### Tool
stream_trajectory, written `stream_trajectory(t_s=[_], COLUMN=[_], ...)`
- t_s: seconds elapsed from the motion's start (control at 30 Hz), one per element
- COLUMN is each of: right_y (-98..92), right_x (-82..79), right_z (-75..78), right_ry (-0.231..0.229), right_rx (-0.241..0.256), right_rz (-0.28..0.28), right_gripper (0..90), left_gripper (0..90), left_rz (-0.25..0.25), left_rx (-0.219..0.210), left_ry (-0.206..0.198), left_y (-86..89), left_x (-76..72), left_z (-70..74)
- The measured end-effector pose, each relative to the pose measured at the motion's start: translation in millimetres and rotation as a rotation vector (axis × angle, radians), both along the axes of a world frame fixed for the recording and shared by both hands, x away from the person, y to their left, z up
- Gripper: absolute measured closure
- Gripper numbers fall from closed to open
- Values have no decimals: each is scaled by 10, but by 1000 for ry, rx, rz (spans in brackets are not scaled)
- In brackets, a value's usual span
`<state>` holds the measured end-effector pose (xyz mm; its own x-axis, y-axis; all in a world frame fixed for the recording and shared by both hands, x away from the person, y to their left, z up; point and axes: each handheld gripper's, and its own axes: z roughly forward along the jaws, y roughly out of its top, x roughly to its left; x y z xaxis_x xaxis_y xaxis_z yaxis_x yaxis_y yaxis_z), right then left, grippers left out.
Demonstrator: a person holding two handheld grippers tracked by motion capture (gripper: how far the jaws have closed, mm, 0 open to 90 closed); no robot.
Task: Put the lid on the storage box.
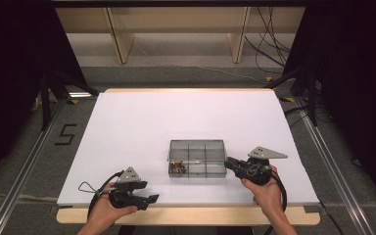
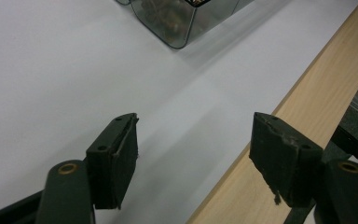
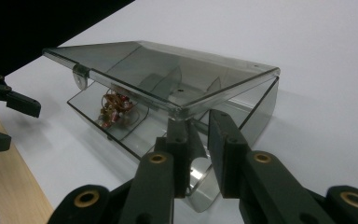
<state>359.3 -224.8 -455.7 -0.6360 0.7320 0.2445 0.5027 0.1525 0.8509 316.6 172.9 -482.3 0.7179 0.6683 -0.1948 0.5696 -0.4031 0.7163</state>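
Observation:
A clear smoky plastic compartment box (image 1: 197,157) sits on the white table sheet, near the front and right of centre. Its hinged lid (image 3: 168,74) is tilted up off the base. My right gripper (image 3: 199,123) is shut on the lid's front corner, coming from the box's right end (image 1: 227,161). A small heap of brown and red parts (image 3: 114,107) lies in one end compartment (image 1: 178,167). My left gripper (image 1: 152,198) is open over the table's front edge, left of the box. Nothing is between its jaws (image 2: 196,135). A corner of the box (image 2: 177,23) is ahead of them.
The white sheet (image 1: 176,117) covers the table, with a bare wooden strip (image 1: 191,215) along the front. Metal rails (image 1: 24,166) run along both sides on the floor. Wooden shelf legs (image 1: 120,39) and cables (image 1: 269,44) stand beyond the far edge.

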Motion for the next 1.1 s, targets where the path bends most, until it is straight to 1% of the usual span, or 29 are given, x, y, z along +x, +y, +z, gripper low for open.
stream_trajectory(t_s=[0.03,0.1,0.13,0.17,0.2,0.23,0.27,0.3,0.33,0.37,0.43,0.47,0.5,0.53,0.57,0.6,0.63,0.7,0.73,0.77,0.8,0.83,0.87,0.93,0.97,1.0,1.03,1.07,1.1], right_y=[16,15,7,31,31,25,8,14,31,19,19,19,41,27,22,34,24,20,27,27,29,43,37,33,40,43,32,32,41], right_x=[-21,-20,-11,-27,-27,-34,-13,-15,-32,-31,-32,-36,-54,-35,-46,-70,-56,-54,-57,-69,-71,-82,-70,-76,-104,-103,-82,-82,-100], right_z=[-1,-4,-16,-23,-23,-23,-33,-38,-36,-33,-38,-38,-47,-47,-45,-36,-43,-48,-62,-59,-64,-66,-74,-71,-66,-75,-89,-89,-90], right_ry=[30,31,8,32,32,38,11,10,29,20,2,6,37,19,30,59,33,26,32,43,44,57,37,45,77,69,42,42,56], right_rx=[20,18,-8,19,19,-4,-21,-11,11,-7,-15,-15,5,-21,-14,7,-7,-16,1,-12,-9,-5,-16,-23,-10,-1,-21,-21,-20], right_rz=[-5,-2,8,0,0,2,8,10,7,15,13,14,-6,7,15,13,22,24,33,25,26,15,22,20,23,24,29,29,23], right_gripper=[795,795,796,797,797,800,801,802,802,803,803,804,804,803,803,803,803,803,803,803,803,802,803,803,802,802,802,802,802], left_gripper=[322,322,322,322,322,322,322,322,322,322,322,322,322,322,323,323,323,323,323,323,323,323,323,323,323,323,323,323,323], left_rz=[0,2,4,4,4,4,0,5,5,4,3,4,4,-4,-4,-16,-13,-2,-3,-1,-3,-14,-13,-13,1,-7,-4,-4,5], left_rx=[-1,-3,0,-3,-3,-6,-2,-6,-6,-4,-3,0,2,19,19,19,17,5,6,10,12,20,20,19,7,25,16,16,4], left_ry=[0,1,4,3,3,0,0,-1,-1,-1,-1,0,0,-3,-3,-2,-1,7,7,7,6,-2,-1,-1,-1,-1,1,1,2], left_y=[-1,-4,-5,-6,-6,-5,-1,-6,-6,-5,-5,-4,-4,6,6,9,5,-3,-3,-2,0,7,7,7,-4,9,5,5,-4], left_x=[0,0,0,-1,-1,2,2,-1,-1,-1,0,-1,0,4,4,6,4,0,0,-3,-1,4,4,4,3,9,6,6,3], left_z=[0,-2,-5,-6,-6,-8,-5,-5,-5,-8,-8,-6,-7,-4,-4,-3,-3,-11,-11,-7,-6,-3,-4,-4,-13,-9,-11,-11,-14])
